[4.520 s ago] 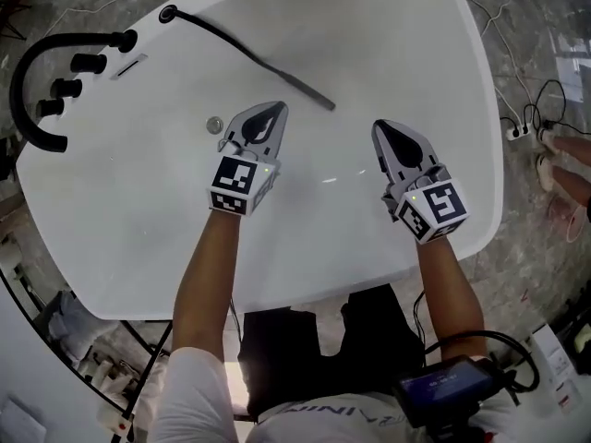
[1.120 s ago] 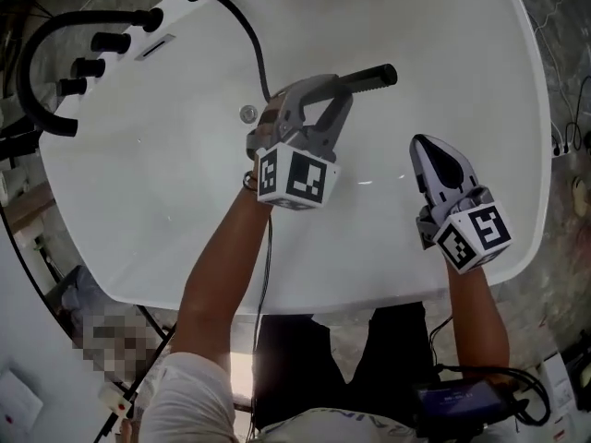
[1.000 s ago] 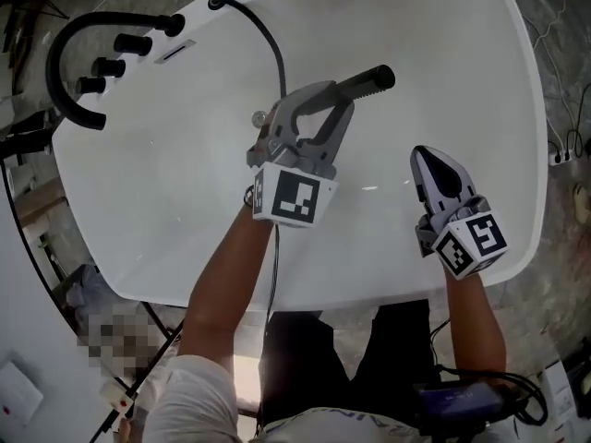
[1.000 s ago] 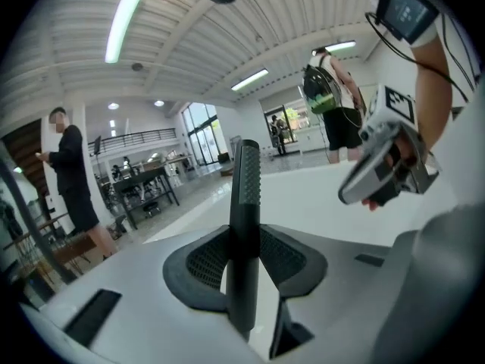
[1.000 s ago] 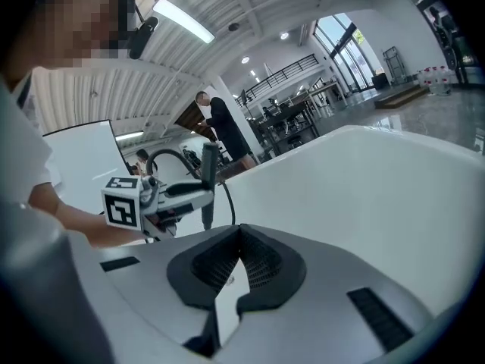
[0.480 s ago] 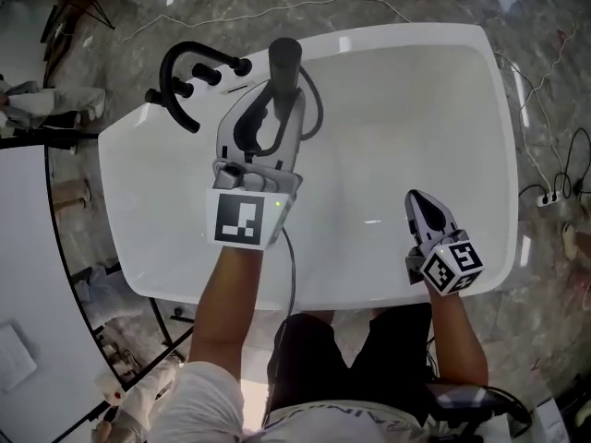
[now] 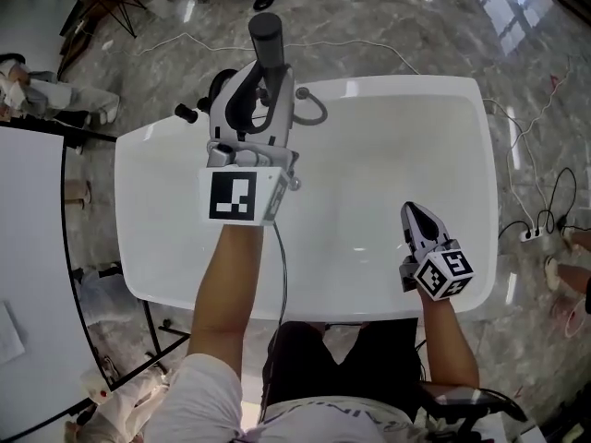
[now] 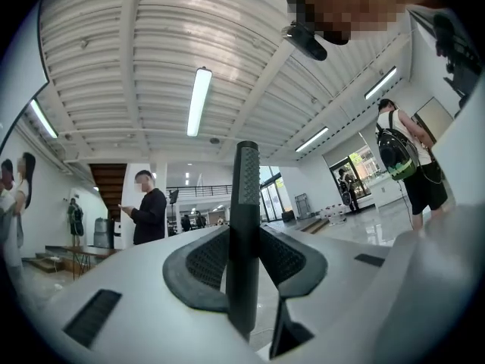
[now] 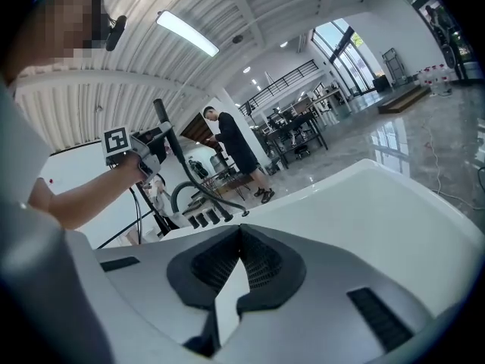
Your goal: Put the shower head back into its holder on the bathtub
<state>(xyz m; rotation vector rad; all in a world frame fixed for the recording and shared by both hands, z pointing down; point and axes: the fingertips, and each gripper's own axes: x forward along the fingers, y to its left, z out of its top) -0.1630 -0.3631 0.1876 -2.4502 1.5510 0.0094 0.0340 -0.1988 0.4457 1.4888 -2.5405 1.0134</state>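
Note:
My left gripper [image 7: 265, 86] is shut on the black shower head [image 7: 269, 44], held high over the far left end of the white bathtub [image 7: 388, 275]. In the left gripper view the textured handle [image 8: 244, 226] stands upright, pinched between the pads. Its black hose [image 7: 315, 115] loops down to the tub's deck, where the hose [image 9: 203, 182] ends beside the knobs. The gripper's body hides the holder in the head view. My right gripper [image 7: 420, 226] hovers over the tub's near right part, shut with nothing in it [image 9: 239, 232].
A curved black faucet [image 9: 184, 194] and a row of black knobs [image 9: 204, 219] sit on the tub's far left deck. The tub stands on a marble floor with cables and a power strip [image 7: 531, 234] at the right. People stand in the hall beyond [image 9: 235, 154].
My left gripper has lifted the shower head well up from inside the tub and swung it toward the faucet end, its handle now pointing up. The right gripper rose a little.

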